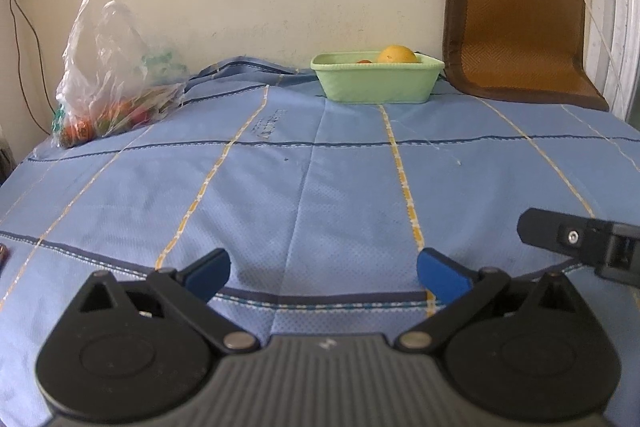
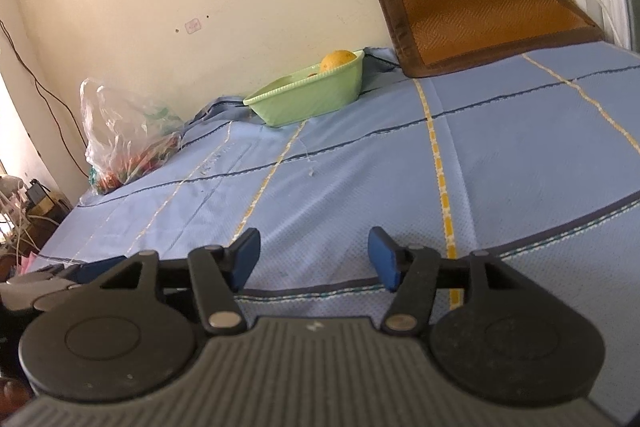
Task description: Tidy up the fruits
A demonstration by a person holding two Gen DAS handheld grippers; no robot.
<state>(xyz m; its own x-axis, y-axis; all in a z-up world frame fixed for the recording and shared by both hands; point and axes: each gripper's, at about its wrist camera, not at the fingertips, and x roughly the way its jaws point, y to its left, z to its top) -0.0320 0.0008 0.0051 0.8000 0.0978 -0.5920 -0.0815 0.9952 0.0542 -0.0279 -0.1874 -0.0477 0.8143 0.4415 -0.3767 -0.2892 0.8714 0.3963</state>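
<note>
Left wrist view shows both tongs, left tongs [image 1: 323,273] and right tongs [image 2: 314,257], apart and empty, so the next move is reaching the fruit bag [image 1: 108,83] at ten o'clock.

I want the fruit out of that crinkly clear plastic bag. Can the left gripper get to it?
Probably yes. The left gripper is open and holds nothing, and only bare blue checked cloth lies between it and the clear plastic bag.
</note>
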